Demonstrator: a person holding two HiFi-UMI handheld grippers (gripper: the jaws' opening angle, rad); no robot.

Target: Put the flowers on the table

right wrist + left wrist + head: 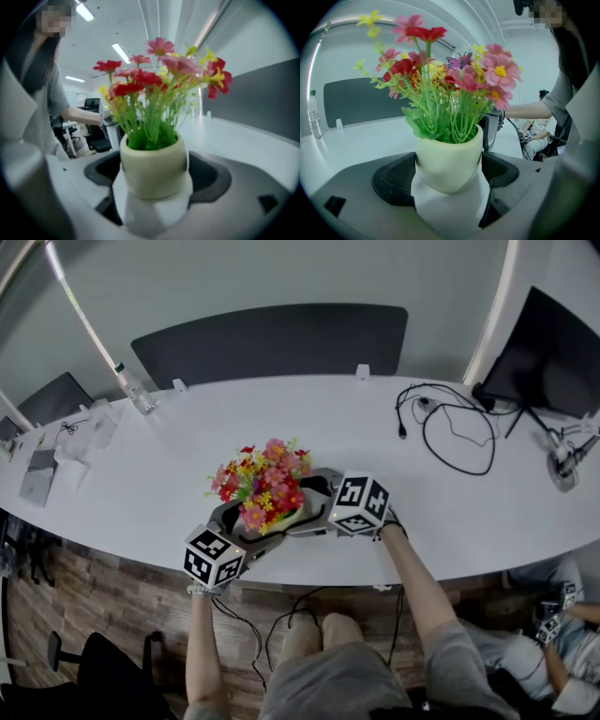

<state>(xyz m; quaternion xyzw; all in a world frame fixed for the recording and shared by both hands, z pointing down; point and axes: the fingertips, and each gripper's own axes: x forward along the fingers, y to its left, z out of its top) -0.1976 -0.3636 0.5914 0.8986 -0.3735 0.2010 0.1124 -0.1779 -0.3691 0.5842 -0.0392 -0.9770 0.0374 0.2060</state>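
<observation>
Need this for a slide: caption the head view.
The left gripper and right gripper jointly hold a cream pot of colourful flowers at the near edge of the white table.

Honestly, there's nothing here you can actually read. The marker cube on the left (214, 557) and the one on the right (360, 503) only have black-and-white square patterns, no letters or digits. The water bottle (137, 390) at the far side of the table has a label, but it's way too small to make out. Same with the papers (94, 427) near it: any print is just blur. The monitor (553, 352) is dark with no logo showing. The flower pot (449, 159) is plain cream in both gripper views, no brand or sticker.
</observation>
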